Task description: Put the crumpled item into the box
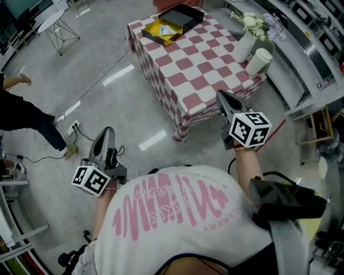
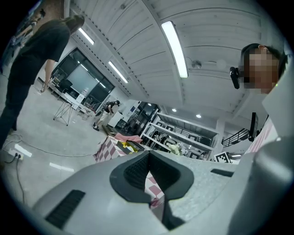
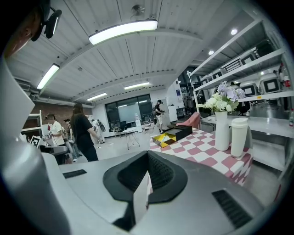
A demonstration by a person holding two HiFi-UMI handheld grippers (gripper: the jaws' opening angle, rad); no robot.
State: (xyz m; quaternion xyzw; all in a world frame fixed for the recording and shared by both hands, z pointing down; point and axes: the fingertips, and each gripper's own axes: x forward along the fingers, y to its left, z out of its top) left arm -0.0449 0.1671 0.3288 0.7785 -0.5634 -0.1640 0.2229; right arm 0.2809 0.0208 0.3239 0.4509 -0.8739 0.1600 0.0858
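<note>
Left gripper (image 1: 107, 133): jaws clenched pad to pad with nothing between them. I have it over the floor, well apart from the table.
Right gripper (image 1: 223, 96): jaws pressed together, empty, with the tip near the table's near edge.
Table (image 1: 199, 60): draped in a red-and-white checked cloth.
Black box (image 1: 184, 15): open, at the table's far end.
Yellow tray (image 1: 155, 34): against the black box.
Crumpled item (image 1: 167, 29): pale, lying in the yellow tray (too small for me to tell more).
Vase (image 1: 242, 47): white and upright, holding flowers (image 1: 259, 22).
White cup (image 1: 259, 60): just beside the vase.
</note>
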